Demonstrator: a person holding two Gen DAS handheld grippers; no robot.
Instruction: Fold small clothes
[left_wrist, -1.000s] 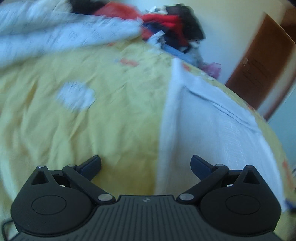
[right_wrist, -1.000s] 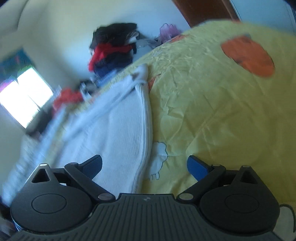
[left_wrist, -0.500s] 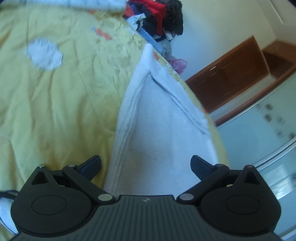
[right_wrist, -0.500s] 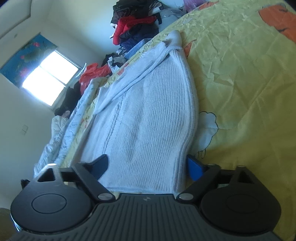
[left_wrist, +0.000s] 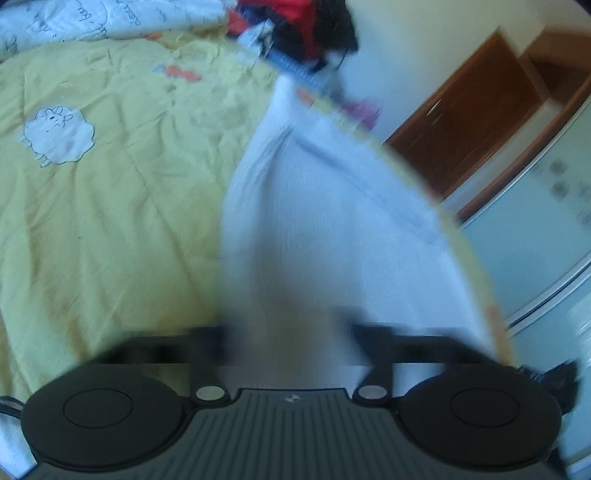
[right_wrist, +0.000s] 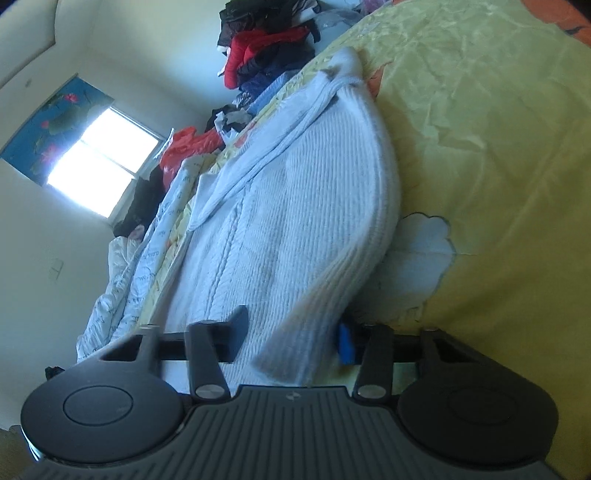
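Right gripper (right_wrist: 291, 332) fingers straddle white knit garment (right_wrist: 295, 229) hem, not clamped; left gripper (left_wrist: 288, 332) blurred, grip unclear

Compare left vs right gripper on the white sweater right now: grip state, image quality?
The right gripper view is sharp and its fingers straddle the white knit sweater's hem with a gap left; the left gripper view is motion-blurred, so its closure is unreadable. Both sit at the sweater's near edge on the yellow bedspread.
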